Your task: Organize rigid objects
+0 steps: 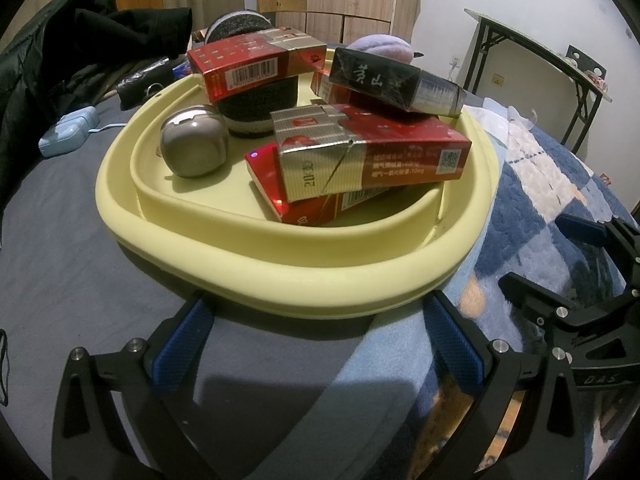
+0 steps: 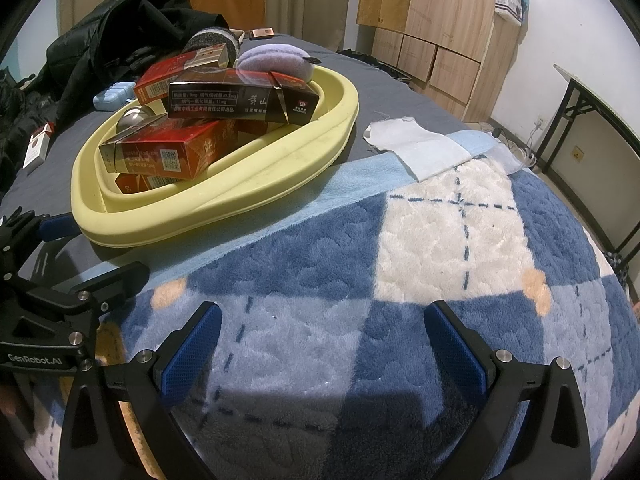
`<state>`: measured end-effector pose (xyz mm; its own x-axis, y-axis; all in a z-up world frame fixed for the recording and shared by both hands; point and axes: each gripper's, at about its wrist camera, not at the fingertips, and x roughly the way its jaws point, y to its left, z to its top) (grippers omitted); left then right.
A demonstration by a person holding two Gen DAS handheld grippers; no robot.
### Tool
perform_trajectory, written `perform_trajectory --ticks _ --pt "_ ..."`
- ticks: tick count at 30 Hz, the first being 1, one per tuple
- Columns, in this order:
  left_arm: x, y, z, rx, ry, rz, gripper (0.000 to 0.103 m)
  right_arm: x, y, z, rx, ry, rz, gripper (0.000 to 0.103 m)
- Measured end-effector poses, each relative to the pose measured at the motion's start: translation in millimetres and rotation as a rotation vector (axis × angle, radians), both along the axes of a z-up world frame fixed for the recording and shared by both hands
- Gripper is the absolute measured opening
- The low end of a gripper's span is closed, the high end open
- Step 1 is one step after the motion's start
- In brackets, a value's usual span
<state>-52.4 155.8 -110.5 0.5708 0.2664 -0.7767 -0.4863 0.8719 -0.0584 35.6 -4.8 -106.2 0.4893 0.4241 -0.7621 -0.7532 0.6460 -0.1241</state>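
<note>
From the left wrist, the left gripper [image 1: 316, 320] has its blue-padded fingers [image 1: 182, 344] spread wide with nothing between them, their tips just short of the near rim of the pale yellow basin [image 1: 280, 276]. The basin sits straight ahead of the fingers on the grey bed sheet [image 1: 60, 240]. Inside it, beyond the fingertips, lies a red cigarette pack [image 1: 372, 152] stacked on another red one, with a steel ashtray [image 1: 194, 142] ahead of the left finger. Farther back a black cigarette pack [image 1: 396, 80] leans on more red boxes, and a dark grey slipper [image 1: 260, 104] carries a further red pack. The right gripper [image 1: 560, 264] shows out beyond the right finger, over the blanket.

From the right wrist, the right gripper [image 2: 322, 324] also has its fingers [image 2: 456, 344] wide apart and holding nothing, above the blue-and-white checked blanket [image 2: 440, 232]. The basin [image 2: 240, 184] lies ahead and left of the left finger, partly on the blanket's pale blue edge. A lilac plush [image 2: 272, 60] rests at its far side, and a white cloth [image 2: 416, 148] lies ahead, between the fingers' lines.
</note>
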Motion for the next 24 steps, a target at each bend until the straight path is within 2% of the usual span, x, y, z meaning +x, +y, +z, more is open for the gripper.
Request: perform_trajectory --ticks 24 --pt "1.7 0.7 0.1 0.002 0.003 0.006 0.103 0.0 0.0 0.0 0.000 0.000 0.000 0.103"
